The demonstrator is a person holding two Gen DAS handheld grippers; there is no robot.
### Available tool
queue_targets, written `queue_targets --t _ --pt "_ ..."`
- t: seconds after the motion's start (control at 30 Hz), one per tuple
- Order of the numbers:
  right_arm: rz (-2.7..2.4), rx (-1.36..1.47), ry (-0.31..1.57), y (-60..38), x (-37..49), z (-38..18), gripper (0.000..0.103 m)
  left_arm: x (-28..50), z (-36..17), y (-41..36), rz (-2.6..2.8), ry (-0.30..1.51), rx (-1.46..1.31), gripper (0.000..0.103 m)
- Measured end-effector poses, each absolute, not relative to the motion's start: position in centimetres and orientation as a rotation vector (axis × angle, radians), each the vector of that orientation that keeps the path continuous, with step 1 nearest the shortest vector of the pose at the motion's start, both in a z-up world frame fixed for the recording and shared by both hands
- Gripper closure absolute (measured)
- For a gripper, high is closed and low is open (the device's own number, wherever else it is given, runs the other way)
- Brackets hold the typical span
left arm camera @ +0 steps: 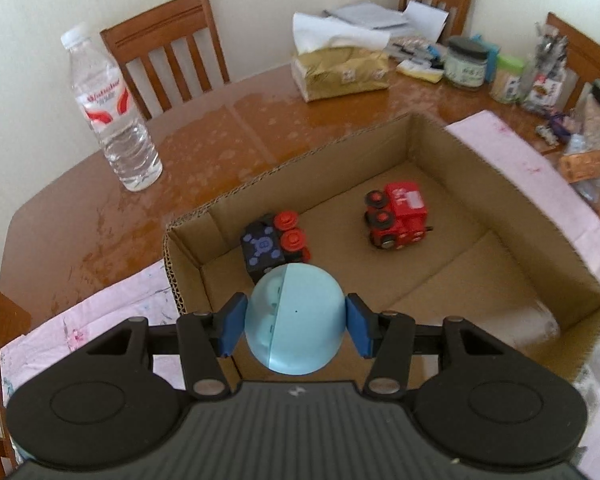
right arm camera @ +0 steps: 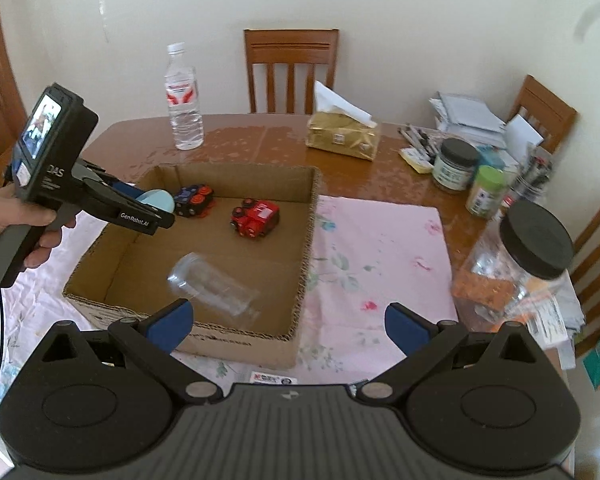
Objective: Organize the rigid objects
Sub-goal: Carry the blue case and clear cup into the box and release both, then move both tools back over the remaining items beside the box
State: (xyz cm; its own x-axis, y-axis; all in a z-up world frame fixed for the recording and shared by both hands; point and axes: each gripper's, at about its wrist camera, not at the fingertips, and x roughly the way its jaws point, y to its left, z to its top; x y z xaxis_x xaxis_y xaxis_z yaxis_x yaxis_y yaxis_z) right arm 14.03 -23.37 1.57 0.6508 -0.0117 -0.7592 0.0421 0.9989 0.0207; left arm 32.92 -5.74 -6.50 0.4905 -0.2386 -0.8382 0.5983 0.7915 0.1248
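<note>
My left gripper (left arm camera: 296, 322) is shut on a light blue ball (left arm camera: 296, 316) and holds it over the near left part of an open cardboard box (left arm camera: 500, 184). Inside the box lie a black toy block with red wheels (left arm camera: 274, 242) and a red toy engine (left arm camera: 398, 216). In the right wrist view the left gripper (right arm camera: 156, 200) reaches in over the box's (right arm camera: 306, 240) left wall with the blue ball (right arm camera: 156, 200). A clear plastic cup (right arm camera: 214, 284) lies on its side in the box's near part. My right gripper (right arm camera: 288, 322) hangs open above the box's near edge, holding nothing.
A water bottle (left arm camera: 112, 112) stands left of the box, a tissue box (left arm camera: 342, 68) behind it. Jars (right arm camera: 456, 164), pens and papers crowd the table's right side, with a black-lidded clear jar (right arm camera: 520, 264) near the right gripper. A pink floral cloth (right arm camera: 380, 248) lies under the box. Chairs ring the table.
</note>
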Motion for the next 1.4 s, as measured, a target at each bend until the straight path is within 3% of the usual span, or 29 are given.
queue_targets --t 0.13,0.17,0.2,0.27,0.3,0.77,1.4 --pt "-0.063 0.049 0.863 -24.0 13.4 1.6 0.0 33.6 -7.5 -5.7 -0.508 0.941 0.435 0.05" --pt "-0.07 0.052 0.864 -24.2 13.3 1.6 0.0 33.7 -7.5 -5.6 -0.502 0.936 0.429 0.046" --pt "-0.075 0.054 0.863 -24.3 13.2 1.6 0.0 33.9 -7.4 -5.4 -0.495 0.932 0.419 0.041" --pt "-0.081 0.058 0.863 -24.4 13.2 1.6 0.0 34.0 -7.1 -5.2 -0.457 0.93 0.405 0.005" --pt "-0.083 0.059 0.862 -24.5 13.1 1.6 0.0 34.0 -6.7 -5.1 -0.437 0.909 0.403 0.003" --pt "-0.132 0.04 0.849 -24.5 12.0 0.4 0.0 27.5 -2.4 -2.2 -0.42 0.784 0.37 0.003" --pt "-0.288 0.127 0.943 -23.2 7.4 -4.0 0.0 14.4 -6.5 1.5 -0.545 0.88 0.33 0.002"
